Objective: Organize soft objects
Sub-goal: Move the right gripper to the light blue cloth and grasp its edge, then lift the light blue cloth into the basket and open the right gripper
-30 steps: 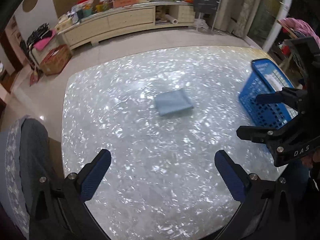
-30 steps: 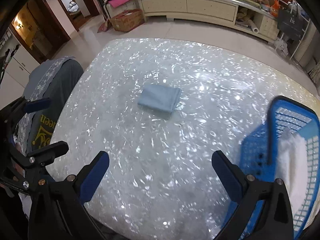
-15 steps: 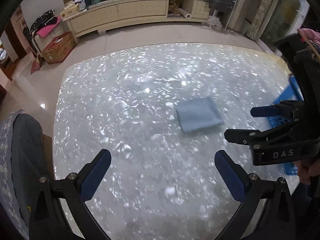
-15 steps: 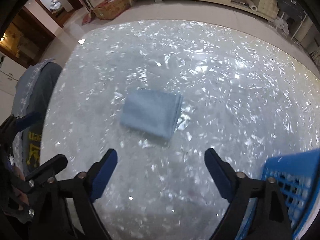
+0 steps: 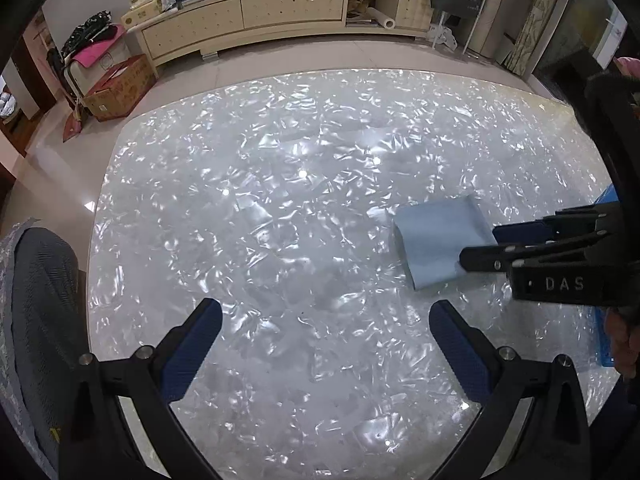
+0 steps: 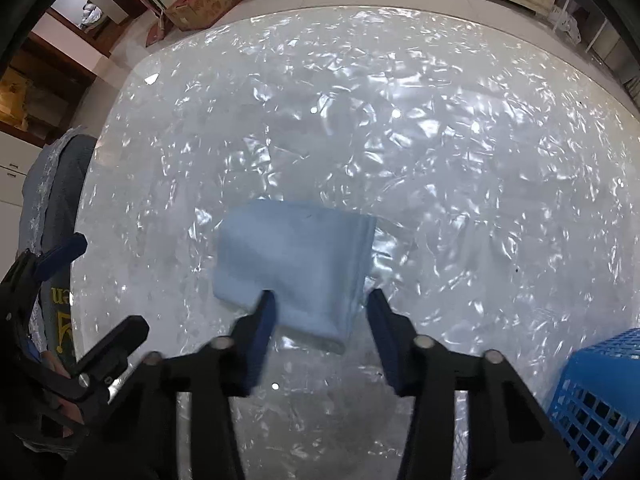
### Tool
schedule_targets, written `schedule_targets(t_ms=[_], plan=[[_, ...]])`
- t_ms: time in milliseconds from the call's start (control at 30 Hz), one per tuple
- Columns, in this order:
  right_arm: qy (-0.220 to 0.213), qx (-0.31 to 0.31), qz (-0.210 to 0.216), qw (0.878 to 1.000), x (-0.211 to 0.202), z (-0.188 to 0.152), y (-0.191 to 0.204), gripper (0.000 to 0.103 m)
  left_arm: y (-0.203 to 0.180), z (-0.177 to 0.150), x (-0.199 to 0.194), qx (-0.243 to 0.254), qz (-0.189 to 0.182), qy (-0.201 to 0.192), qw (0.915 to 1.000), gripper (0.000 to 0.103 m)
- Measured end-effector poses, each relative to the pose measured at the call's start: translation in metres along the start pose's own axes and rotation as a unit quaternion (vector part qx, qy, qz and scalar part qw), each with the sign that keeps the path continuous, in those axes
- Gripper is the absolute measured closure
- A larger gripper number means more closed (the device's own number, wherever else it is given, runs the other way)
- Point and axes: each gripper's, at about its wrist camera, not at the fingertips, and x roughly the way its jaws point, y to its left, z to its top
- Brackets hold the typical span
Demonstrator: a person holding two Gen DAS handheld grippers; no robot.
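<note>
Both claws had dropped toward the counter since the earlier frame, and the folded blue cloth now sat close under the right claw instead of well ahead of it. That claw's jaws were closing with the cloth's near corner between them — one pad over the fabric, the other just off its folded edge — so it had likely come down steeply to pinch the stacked layers together. The left claw hung spread wide over bare counter, holding nothing, probably kept clear. Only a corner of the blue basket showed — its contents were cut off. Whether the pads already pressed the cloth was blurred and could not be told.
</note>
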Motion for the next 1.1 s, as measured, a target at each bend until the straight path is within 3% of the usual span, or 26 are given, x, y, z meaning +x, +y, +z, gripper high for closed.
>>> schedule_targets(t_ms=[67,233,400,667,1100], plan=[[0.0,-0.005,-0.009,1.0,0.003,0.003,0.004,0.081,0.001,-0.001,0.003,0.001,-0.003,0.0,1.0,0.0],[-0.004,-0.031,-0.034,0.999,0.009,0.008,0.023,0.099,0.004,-0.003,0.006,-0.002,-0.003,0.0,1.0,0.0],[-0.013,-0.037,-0.034,0.999,0.003,-0.003,0.031,0.1,0.006,-0.007,0.001,-0.005,0.004,0.0,1.0,0.0],[-0.046,-0.065,-0.026,0.996,-0.062,-0.052,0.031,0.1,-0.005,-0.019,-0.039,-0.01,0.001,-0.018,0.9998,0.0],[-0.103,-0.071,-0.029,0.992,-0.159,-0.132,-0.018,0.1,-0.088,-0.042,-0.116,0.029,-0.037,-0.05,0.9976,0.0]])
